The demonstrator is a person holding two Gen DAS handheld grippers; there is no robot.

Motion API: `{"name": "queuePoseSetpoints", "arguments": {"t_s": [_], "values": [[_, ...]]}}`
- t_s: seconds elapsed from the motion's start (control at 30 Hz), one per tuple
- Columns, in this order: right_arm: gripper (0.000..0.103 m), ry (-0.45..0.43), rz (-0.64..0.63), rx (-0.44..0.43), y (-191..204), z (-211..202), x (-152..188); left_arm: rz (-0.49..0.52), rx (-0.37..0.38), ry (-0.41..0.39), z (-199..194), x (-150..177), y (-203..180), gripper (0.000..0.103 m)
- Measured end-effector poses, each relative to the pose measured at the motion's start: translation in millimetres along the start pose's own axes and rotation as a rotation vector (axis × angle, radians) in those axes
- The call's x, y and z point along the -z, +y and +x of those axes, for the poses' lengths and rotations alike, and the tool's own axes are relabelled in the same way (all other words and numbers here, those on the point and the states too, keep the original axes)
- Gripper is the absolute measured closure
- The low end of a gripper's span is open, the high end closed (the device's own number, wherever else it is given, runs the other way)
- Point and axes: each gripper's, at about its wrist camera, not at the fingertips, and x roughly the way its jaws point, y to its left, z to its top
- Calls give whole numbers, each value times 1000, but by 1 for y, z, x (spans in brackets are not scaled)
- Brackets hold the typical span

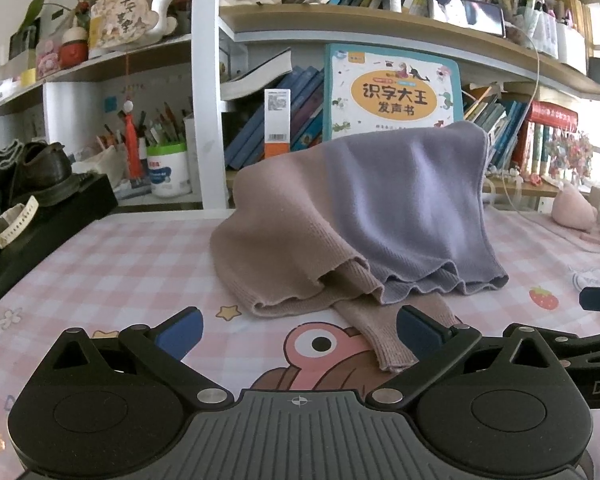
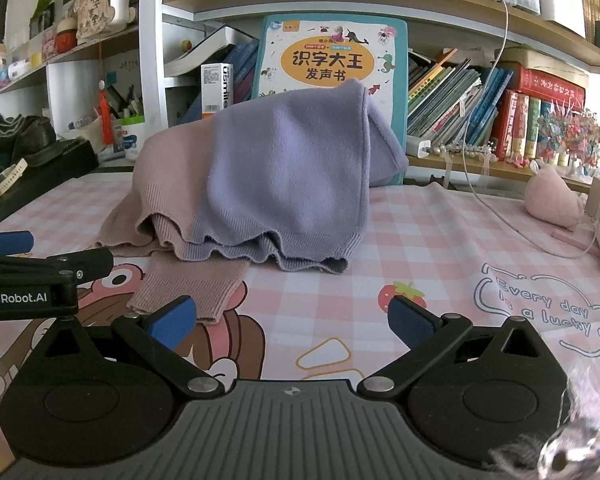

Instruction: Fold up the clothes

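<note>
**A soft two-colour knit waits, heaped, in front of two open tools**

A ribbed knit sweater, dusty pink on one side and lilac on the other (image 1: 352, 208), lies in a loose mound on the tabletop with the pink checked cartoon cloth (image 1: 112, 264). Its back part rises against the children's book with the teal frame (image 1: 392, 88) standing at the shelf.

The knit looks light, soft and stretchy. I judge it will sag and slide when lifted and will keep no shape by itself. It should not be fragile. The wavy ribbed hem (image 2: 260, 254) faces the tools, and one pink sleeve with a ribbed cuff (image 2: 192, 288) reaches forward from under it. So the long axis of the body seems to run from the hem near the tools toward the bookshelf, though the heap hides the neck.

Good places to take hold would probably be the two hem corners, or the cuff, which is nearest.

The left tool (image 1: 300, 330) is spread wide and holds nothing; the cuff lies between its blue pads (image 1: 180, 330). The right tool (image 2: 292, 320) is also wide and holds nothing, just beside the cuff.
</note>
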Motion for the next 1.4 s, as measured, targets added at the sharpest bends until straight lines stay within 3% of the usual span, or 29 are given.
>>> {"name": "queuePoseSetpoints", "arguments": {"t_s": [1.4], "values": [[0,8,11,4,-2,1,0,1,-1,3,2,3,-1,0]]}}
